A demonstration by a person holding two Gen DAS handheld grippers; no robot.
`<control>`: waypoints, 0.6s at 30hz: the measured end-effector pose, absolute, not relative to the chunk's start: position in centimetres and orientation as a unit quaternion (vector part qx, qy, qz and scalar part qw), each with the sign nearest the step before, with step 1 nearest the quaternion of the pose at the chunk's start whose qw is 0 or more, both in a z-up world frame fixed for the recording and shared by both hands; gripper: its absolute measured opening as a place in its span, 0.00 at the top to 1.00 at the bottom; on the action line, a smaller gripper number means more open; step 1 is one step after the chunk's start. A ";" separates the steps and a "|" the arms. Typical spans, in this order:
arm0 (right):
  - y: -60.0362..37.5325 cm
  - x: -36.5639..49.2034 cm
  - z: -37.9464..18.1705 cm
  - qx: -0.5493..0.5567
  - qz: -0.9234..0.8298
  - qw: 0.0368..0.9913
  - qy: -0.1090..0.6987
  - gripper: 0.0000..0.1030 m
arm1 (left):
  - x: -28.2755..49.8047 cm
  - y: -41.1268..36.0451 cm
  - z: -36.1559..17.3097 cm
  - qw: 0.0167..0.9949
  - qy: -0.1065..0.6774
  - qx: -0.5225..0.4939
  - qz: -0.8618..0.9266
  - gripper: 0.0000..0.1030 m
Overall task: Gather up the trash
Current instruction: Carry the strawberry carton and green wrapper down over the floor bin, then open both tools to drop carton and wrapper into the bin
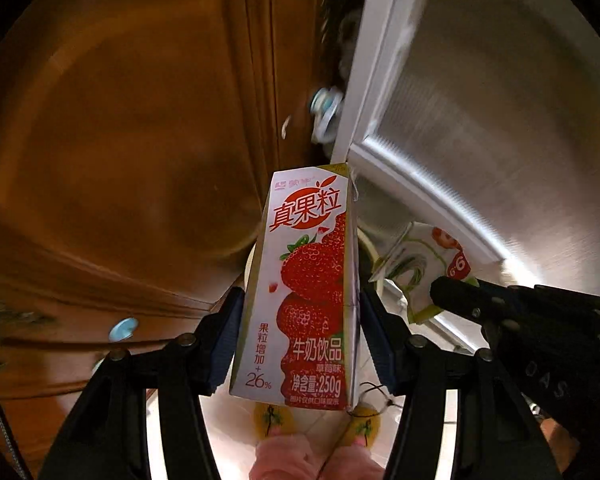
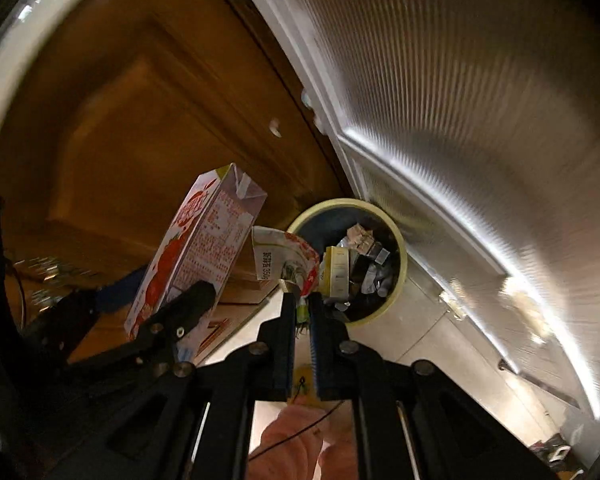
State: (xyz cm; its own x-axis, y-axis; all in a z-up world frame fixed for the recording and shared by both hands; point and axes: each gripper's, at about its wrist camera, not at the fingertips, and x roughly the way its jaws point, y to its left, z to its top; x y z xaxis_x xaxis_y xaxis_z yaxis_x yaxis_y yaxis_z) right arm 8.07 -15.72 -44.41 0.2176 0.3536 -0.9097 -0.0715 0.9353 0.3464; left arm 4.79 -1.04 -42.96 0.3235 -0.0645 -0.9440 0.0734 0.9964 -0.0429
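My left gripper [image 1: 300,340] is shut on a strawberry milk carton [image 1: 308,288], white and red with Chinese print, held upright; it also shows in the right wrist view [image 2: 196,256] at the left. My right gripper [image 2: 302,312] is shut on a crumpled white wrapper [image 2: 284,258], which also shows in the left wrist view [image 1: 424,268]. Both are held above the floor, close to a round trash bin [image 2: 400,276] with a pale yellow rim. The bin holds several cartons and wrappers.
A brown wooden cabinet door [image 1: 120,140] fills the left. A ribbed silver metal panel with a white frame [image 2: 460,120] fills the right. Pale floor tiles [image 2: 440,340] lie below. The person's pink trousers and yellow slippers [image 1: 364,424] show at the bottom.
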 end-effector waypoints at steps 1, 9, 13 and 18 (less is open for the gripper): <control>-15.6 8.4 -45.6 0.115 0.136 0.772 0.610 0.94 | 5.0 -0.9 -44.1 0.814 0.580 0.004 -0.043 0.46; -14.0 11.7 -54.7 0.086 0.138 0.774 0.612 0.90 | 7.1 0.0 -52.3 0.810 0.584 0.006 -0.050 0.45; -13.4 12.5 -57.4 0.070 0.139 0.771 0.618 0.83 | 7.3 0.3 -54.6 0.805 0.590 0.019 -0.052 0.32; -13.1 12.7 -59.2 0.069 0.135 0.777 0.611 0.72 | 6.8 1.0 -56.7 0.803 0.593 0.028 -0.060 0.26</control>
State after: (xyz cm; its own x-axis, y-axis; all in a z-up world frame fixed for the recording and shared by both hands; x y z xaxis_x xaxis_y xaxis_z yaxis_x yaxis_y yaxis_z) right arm 12.71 -13.08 -59.23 0.2162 0.2950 -0.9307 -0.1253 0.9538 0.2732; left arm 6.79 0.96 -56.68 0.2902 -0.0645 -0.9548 0.1297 0.9912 -0.0275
